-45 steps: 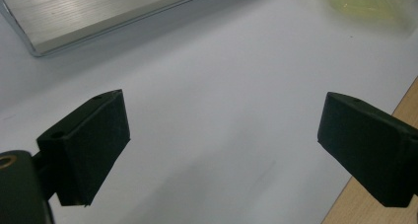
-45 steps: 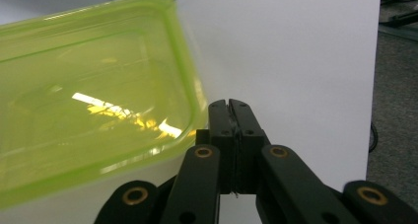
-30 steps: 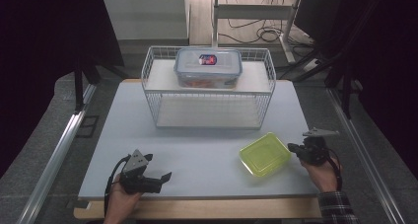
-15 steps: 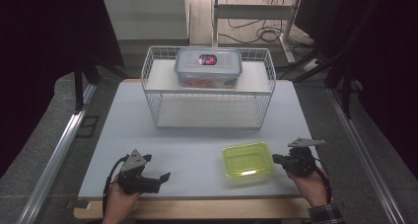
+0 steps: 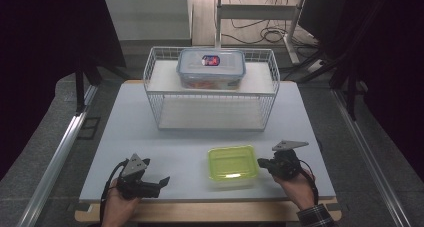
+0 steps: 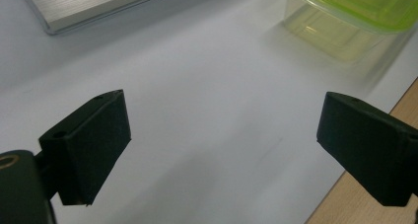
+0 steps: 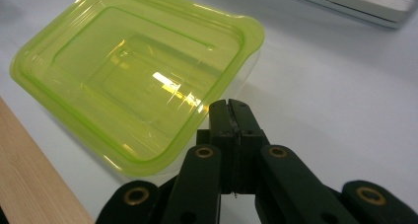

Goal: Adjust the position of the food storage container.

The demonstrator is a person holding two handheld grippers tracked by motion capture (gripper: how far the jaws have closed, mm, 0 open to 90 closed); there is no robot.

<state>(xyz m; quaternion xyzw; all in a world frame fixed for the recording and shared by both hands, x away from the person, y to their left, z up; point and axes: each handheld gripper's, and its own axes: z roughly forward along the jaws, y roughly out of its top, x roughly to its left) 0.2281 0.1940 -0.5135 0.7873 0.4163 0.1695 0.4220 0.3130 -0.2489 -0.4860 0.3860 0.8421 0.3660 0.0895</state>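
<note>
A clear container with a lime-green lid (image 5: pixel 232 163) (image 7: pixel 133 71) (image 6: pixel 355 12) sits on the white table top near its front edge. My right gripper (image 5: pixel 261 162) (image 7: pixel 229 105) is shut, its jaws pressed flat together, with the tips at the lid's right rim. Whether the rim is pinched between them I cannot tell. My left gripper (image 5: pixel 161 181) (image 6: pixel 222 150) rests at the front left, pointing towards the container. It is open and has only bare table between its jaws.
A white wire basket (image 5: pixel 210 94) stands at the back middle, with a lidded clear box (image 5: pixel 211 67) of food on its upper shelf. The table's wooden front edge (image 5: pixel 210 212) runs just below both hands. Bare white surface (image 5: pixel 150 137) lies between the basket and the grippers.
The right gripper and the green-lidded container have slid together to the left along the front of the table. The left gripper has stayed where it was.
</note>
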